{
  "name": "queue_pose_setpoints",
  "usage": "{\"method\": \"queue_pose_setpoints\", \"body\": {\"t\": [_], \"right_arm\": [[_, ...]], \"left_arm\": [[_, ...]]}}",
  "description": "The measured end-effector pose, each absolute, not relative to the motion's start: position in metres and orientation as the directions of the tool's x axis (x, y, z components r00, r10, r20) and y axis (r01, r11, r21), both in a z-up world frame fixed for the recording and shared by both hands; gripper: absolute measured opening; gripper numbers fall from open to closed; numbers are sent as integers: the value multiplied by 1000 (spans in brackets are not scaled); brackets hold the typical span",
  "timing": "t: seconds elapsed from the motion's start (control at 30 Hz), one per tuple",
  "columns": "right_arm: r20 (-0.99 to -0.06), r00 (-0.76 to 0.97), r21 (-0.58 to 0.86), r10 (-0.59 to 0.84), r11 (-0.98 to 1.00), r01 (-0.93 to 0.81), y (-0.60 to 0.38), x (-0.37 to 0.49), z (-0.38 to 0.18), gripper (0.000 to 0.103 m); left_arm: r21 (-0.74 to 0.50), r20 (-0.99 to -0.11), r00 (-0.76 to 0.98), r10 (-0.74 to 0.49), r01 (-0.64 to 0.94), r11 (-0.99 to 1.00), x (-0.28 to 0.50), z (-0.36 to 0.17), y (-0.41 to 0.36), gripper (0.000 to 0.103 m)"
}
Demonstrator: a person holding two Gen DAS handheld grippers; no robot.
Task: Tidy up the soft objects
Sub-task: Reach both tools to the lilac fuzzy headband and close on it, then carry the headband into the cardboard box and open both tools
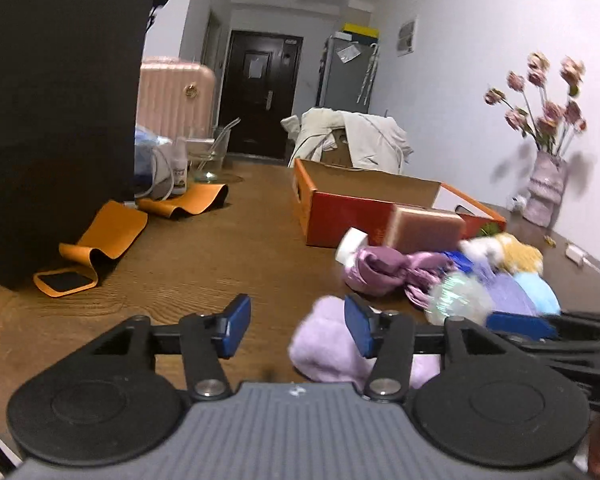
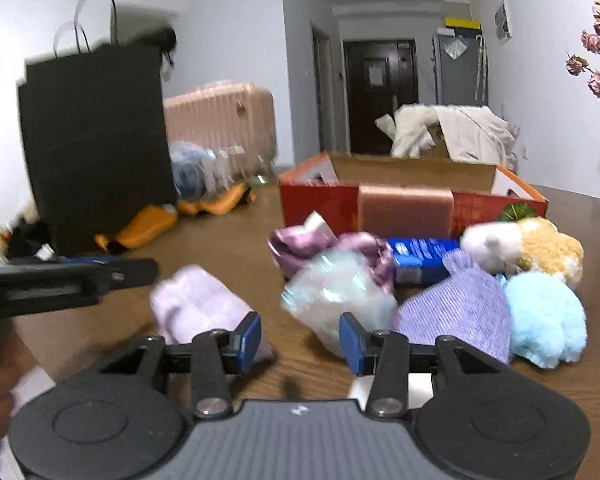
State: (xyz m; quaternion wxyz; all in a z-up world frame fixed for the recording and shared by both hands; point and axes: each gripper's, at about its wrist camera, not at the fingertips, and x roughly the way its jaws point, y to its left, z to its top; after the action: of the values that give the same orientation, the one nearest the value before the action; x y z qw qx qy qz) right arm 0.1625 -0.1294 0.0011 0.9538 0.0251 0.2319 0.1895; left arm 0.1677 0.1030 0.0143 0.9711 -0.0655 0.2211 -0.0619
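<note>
A pile of soft things lies on the wooden table (image 1: 204, 264) before an open orange box (image 2: 404, 178). A pale lilac fluffy piece (image 1: 324, 344) (image 2: 196, 304) lies apart at the pile's left. The pile holds a purple satin cloth (image 2: 296, 244), a shiny mesh puff (image 2: 336, 296), a lavender knit piece (image 2: 460, 312), a light blue plush (image 2: 544, 316) and a white-and-yellow plush (image 2: 524, 248). My left gripper (image 1: 298, 326) is open, its right finger over the lilac piece. My right gripper (image 2: 300, 338) is open and empty, just before the puff.
A tall black paper bag (image 1: 56, 112) stands at the left with orange mats (image 1: 108, 236) at its foot. A brown block (image 2: 404, 210) and a blue packet (image 2: 420, 260) lie by the box. A vase of flowers (image 1: 546, 184) stands at the far right.
</note>
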Motion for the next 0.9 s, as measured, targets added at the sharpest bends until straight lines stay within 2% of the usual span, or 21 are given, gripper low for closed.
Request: {"method": "queue_pose_setpoints", "body": {"t": [0.07, 0.17, 0.27, 0.43, 0.47, 0.5, 0.53, 0.57, 0.63, 0.67, 0.7, 0.8, 0.9], "right_arm": [[-420, 791, 185, 445, 895, -405, -127, 163, 4, 43], [-447, 744, 215, 496, 867, -449, -116, 165, -1, 43], [-481, 759, 197, 439, 898, -394, -113, 170, -6, 41], [-475, 773, 270, 421, 906, -327, -130, 177, 0, 44], [-472, 761, 297, 446, 893, -339, -132, 179, 1, 44], [-469, 749, 319, 469, 880, -352, -132, 180, 1, 44], [-467, 740, 332, 484, 872, -360, -130, 182, 0, 44], [-470, 731, 344, 495, 865, -364, -128, 185, -1, 44], [-476, 719, 348, 506, 860, -374, -123, 190, -5, 43], [-488, 707, 353, 511, 857, -376, -119, 194, -8, 41], [-493, 700, 353, 517, 854, -382, -117, 196, -10, 30], [-492, 682, 359, 542, 839, -408, -112, 201, -9, 16], [-448, 689, 377, 570, 819, -433, -120, 203, 9, 15]], "left_arm": [[-202, -454, 873, -176, 91, 975, 185, 8, 107, 51], [-259, -493, 835, -246, 129, 957, 197, 0, 105, 31], [-265, -522, 815, -252, 126, 956, 187, 1, 102, 28], [-273, -508, 825, -247, 117, 955, 164, 5, 101, 30], [-276, -495, 831, -252, 124, 953, 163, 7, 102, 38], [-287, -487, 833, -263, 132, 949, 164, 8, 103, 50], [-294, -495, 828, -265, 127, 947, 167, 8, 103, 53], [-298, -508, 820, -262, 118, 947, 169, 6, 103, 53], [-303, -542, 798, -263, 107, 947, 175, 0, 102, 46], [-318, -548, 790, -276, 109, 942, 176, -3, 103, 36], [-339, -545, 784, -297, 118, 933, 177, -4, 104, 28], [-331, -532, 798, -283, 111, 937, 177, 2, 100, 25], [-361, -486, 813, -319, 146, 921, 186, 25, 99, 23]]}}
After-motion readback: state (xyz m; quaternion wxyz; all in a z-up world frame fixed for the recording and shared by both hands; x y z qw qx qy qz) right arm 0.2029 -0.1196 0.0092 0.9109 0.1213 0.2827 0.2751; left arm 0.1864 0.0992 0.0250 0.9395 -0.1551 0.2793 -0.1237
